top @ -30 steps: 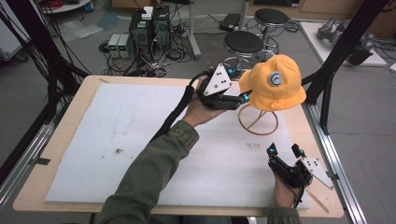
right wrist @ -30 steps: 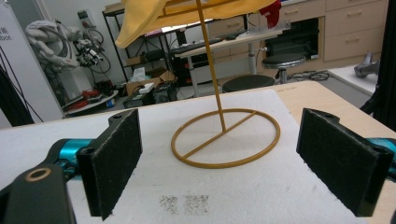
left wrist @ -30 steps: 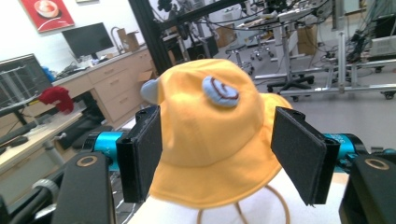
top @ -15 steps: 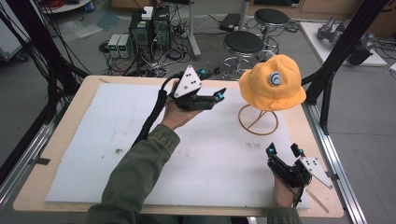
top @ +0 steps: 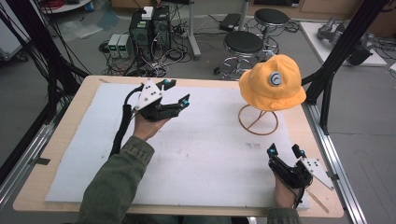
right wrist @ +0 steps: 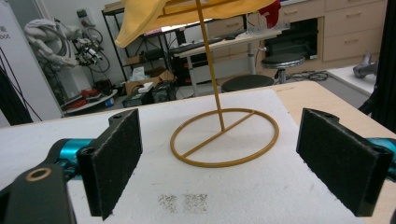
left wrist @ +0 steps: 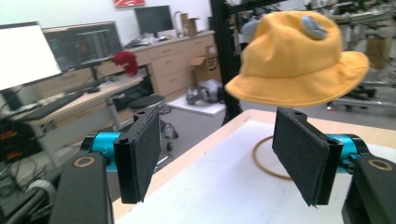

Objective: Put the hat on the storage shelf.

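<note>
No legible text; a C-like emblem on the yellow hat's badge.

The high view looked forward and down from above the person's side of the counter, taking in its whole white mat and the lab floor beyond. The left gripper view rode low and level on the left hand-held gripper, facing across the mat's far corner towards the yellow hat on its wire stand, at middling range. The right gripper view sat close above the mat on the right hand-held gripper, facing the stand's ring base from nearby. All three views shared the hat, stand and mat.
</note>
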Tool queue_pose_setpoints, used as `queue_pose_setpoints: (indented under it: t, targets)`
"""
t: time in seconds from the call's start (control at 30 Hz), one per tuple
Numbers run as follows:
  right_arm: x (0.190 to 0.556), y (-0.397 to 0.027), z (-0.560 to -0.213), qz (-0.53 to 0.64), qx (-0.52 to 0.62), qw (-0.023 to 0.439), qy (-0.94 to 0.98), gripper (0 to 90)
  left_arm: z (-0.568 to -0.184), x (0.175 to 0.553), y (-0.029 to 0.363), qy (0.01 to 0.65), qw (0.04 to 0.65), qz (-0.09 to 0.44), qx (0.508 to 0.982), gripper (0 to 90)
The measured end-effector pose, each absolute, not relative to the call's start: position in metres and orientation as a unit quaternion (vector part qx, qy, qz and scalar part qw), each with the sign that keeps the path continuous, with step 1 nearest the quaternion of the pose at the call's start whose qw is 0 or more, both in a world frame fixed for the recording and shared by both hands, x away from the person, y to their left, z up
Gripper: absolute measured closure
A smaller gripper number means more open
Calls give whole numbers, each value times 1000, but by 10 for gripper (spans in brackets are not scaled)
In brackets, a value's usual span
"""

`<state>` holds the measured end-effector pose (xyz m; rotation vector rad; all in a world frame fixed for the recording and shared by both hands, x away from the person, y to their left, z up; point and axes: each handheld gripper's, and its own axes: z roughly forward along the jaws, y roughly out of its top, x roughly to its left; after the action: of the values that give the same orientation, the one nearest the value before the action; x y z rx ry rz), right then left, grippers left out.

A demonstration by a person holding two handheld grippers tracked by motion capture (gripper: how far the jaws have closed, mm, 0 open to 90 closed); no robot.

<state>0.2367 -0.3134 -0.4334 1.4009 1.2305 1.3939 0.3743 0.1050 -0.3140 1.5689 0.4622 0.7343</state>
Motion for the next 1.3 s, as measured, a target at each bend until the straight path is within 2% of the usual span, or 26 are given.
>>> queue_pose_setpoints:
  t: [0.5, 0.8, 1.03, 1.3]
  targets:
    - [237, -312, -433, 552, 550, 394, 488, 130, -350, 351, 202, 293, 612, 355, 643, 306]
    - [237, -313, -433, 553, 554, 390, 485, 130, -393, 321, 256, 358, 595, 381, 610, 306]
    - [237, -313, -433, 552, 555, 390, 485, 130, -415, 291, 285, 412, 581, 410, 570, 300]
    - [239, -313, -434, 555, 556, 387, 483, 131, -423, 275, 312, 460, 559, 430, 539, 297]
